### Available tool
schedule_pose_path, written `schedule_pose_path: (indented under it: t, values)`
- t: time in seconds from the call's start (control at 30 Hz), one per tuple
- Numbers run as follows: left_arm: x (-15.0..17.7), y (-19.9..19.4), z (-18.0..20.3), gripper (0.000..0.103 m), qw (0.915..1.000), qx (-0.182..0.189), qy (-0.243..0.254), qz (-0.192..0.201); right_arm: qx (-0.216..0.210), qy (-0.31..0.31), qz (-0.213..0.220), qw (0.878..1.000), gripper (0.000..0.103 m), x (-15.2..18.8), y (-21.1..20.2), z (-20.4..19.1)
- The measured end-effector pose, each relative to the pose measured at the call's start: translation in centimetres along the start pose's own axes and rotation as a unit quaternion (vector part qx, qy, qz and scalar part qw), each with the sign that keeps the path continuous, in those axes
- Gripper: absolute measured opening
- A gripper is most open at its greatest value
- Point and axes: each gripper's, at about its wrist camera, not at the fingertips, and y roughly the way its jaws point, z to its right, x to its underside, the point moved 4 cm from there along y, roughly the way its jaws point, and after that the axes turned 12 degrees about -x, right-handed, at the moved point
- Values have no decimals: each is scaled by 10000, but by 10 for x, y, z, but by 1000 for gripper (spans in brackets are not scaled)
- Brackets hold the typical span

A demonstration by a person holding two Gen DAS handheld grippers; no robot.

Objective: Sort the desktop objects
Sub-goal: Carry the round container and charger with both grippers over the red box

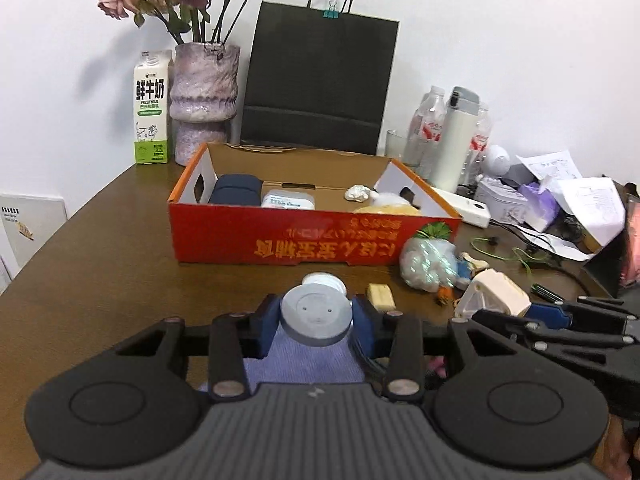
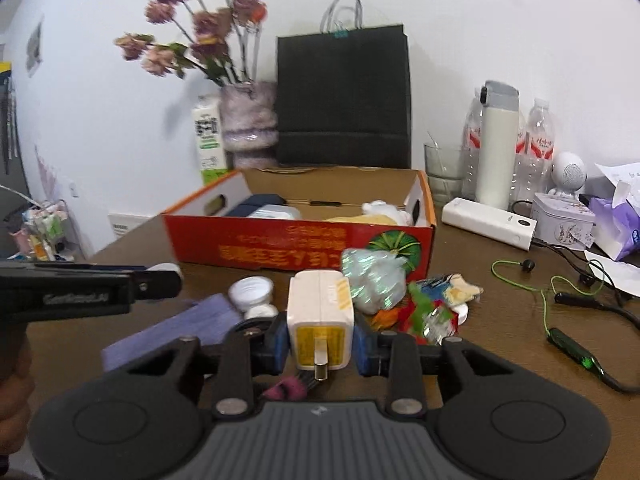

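My left gripper (image 1: 316,320) is shut on a grey round disc-shaped object (image 1: 316,318), held above a purple cloth (image 1: 304,360). My right gripper (image 2: 321,340) is shut on a white charger block (image 2: 321,316) with a yellow label and metal prongs; the charger also shows in the left wrist view (image 1: 496,292). The red cardboard box (image 1: 280,240) stands open behind, holding a dark blue item (image 1: 236,192), a wipes pack (image 1: 288,200), crumpled paper (image 1: 358,193) and a yellow thing (image 1: 384,208). The box also shows in the right wrist view (image 2: 280,240).
On the brown table lie a white jar lid (image 2: 251,289), a yellow eraser (image 1: 381,295), a shiny plastic bag (image 1: 428,264), snack wrappers (image 2: 432,308), green earphones (image 2: 560,320). Milk carton (image 1: 151,108), vase (image 1: 204,100), black paper bag (image 1: 320,80), bottles (image 1: 432,120), thermos (image 1: 456,140), power bank (image 2: 488,222) stand behind.
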Motion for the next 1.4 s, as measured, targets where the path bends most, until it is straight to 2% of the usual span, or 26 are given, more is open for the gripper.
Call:
schedule_pose_path:
  t: [0.17,0.23,0.37,0.53,0.77,0.93,1.1,1.27,1.33,1.4]
  values:
    - [29,-35,-4,41,9999,10,113,-53,-172,-10,-231,9996,30,43,-33,-28]
    - [44,-46,-8,40,9998,-55,174,-123,-95,-148,-292,9994,30,59,-47,-37]
    - [69,-64,-17,40,9994,-83,86,-317,20,84,-457,9989,30,82,-67,-44]
    - [91,-80,-20,40,9989,-51,23,-471,112,40,-409,9991,30,86,-81,-55]
    - [89,-99,-18,40,9997,-9,51,-229,101,-28,-187,9998,30,75,-94,-65]
    - [57,-93,-12,40,10000,26,-10,25,66,88,-2,9999,30,49,-94,-58]
    - [-4,-62,-12,40,9993,139,-255,220,-104,49,221,9997,30,-2,-66,-40]
    - [-77,4,-18,40,9986,238,-481,1,-181,116,324,9992,30,-77,-10,-8]
    - [-108,35,-19,40,9987,276,-425,-10,-202,120,195,9995,30,-109,25,8]
    - [-135,76,-22,41,9966,515,-569,-307,-289,226,3,9993,30,-133,63,26]
